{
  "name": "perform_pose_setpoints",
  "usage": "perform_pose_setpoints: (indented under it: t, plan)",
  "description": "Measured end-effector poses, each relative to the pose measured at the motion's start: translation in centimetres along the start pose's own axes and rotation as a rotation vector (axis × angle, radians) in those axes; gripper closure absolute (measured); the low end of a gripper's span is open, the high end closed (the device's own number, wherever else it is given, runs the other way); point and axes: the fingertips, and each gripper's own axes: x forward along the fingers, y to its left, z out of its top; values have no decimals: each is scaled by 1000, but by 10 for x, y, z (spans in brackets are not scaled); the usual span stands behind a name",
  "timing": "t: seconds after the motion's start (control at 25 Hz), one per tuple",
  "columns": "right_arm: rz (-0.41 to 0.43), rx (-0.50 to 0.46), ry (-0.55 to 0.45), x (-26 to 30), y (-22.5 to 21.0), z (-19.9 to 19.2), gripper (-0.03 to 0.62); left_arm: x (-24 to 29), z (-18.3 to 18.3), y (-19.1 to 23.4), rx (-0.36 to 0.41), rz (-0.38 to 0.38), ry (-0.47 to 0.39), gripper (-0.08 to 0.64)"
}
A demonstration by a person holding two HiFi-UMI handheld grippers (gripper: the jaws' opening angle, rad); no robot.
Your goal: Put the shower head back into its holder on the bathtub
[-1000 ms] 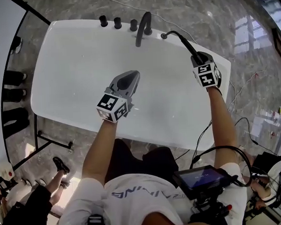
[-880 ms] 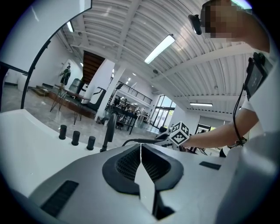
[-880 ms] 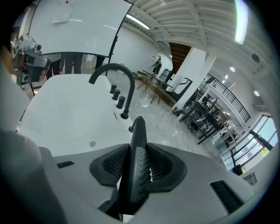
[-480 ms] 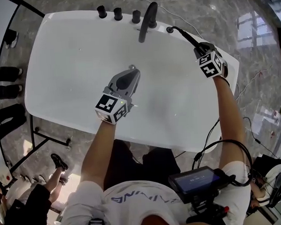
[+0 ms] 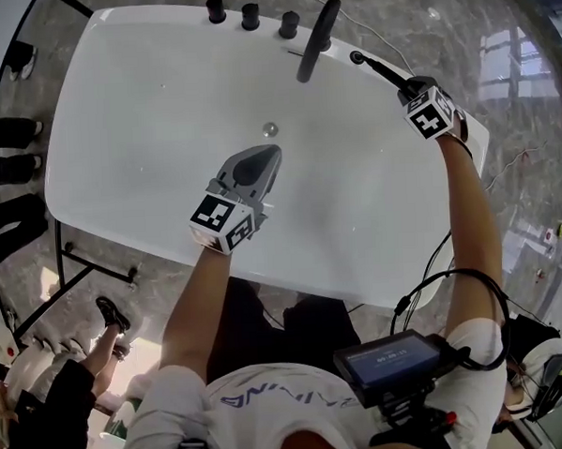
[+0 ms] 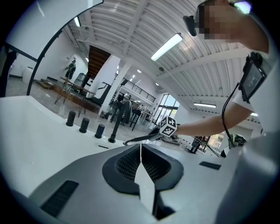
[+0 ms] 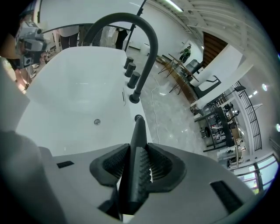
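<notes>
My right gripper (image 5: 409,90) is shut on the black shower head (image 5: 382,73) partway along its slim handle, at the far right rim of the white bathtub (image 5: 100,172). In the right gripper view the shower head (image 7: 136,148) runs out between the ribbed pads, and its far end meets the small round holder (image 7: 138,117) on the rim beside the curved black spout (image 7: 144,52). I cannot tell how deep it sits. My left gripper (image 5: 259,159) hangs shut and empty over the tub's middle. The left gripper (image 6: 141,159) looks across at the shower head (image 6: 138,139).
Three black knobs (image 5: 249,17) and the spout (image 5: 316,39) line the far rim. A drain (image 5: 269,128) lies in the tub floor. A thin cable (image 5: 370,36) trails over the marble floor behind. A black rail (image 5: 96,271) and bystanders' shoes (image 5: 10,158) are at the left.
My right gripper has carried the shower head down and toward the far rim, its lower end coming to the holder. The left gripper has sunk a little over the tub, still shut.
</notes>
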Motion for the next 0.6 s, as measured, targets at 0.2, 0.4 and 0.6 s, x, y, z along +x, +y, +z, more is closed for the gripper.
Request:
perform_pose_setpoints:
  t: [0.2,0.4,0.6]
  plan:
    - [35,-25,47,16,-3,9,456,-8,-1,17,-10,17,-13,537]
    - [63,-51,87,28,-7,14,456,-3,7,32,23,19,-12,537]
    - [103,-115,130,38,-13,23,456,12,13,40,46,5,-12,537]
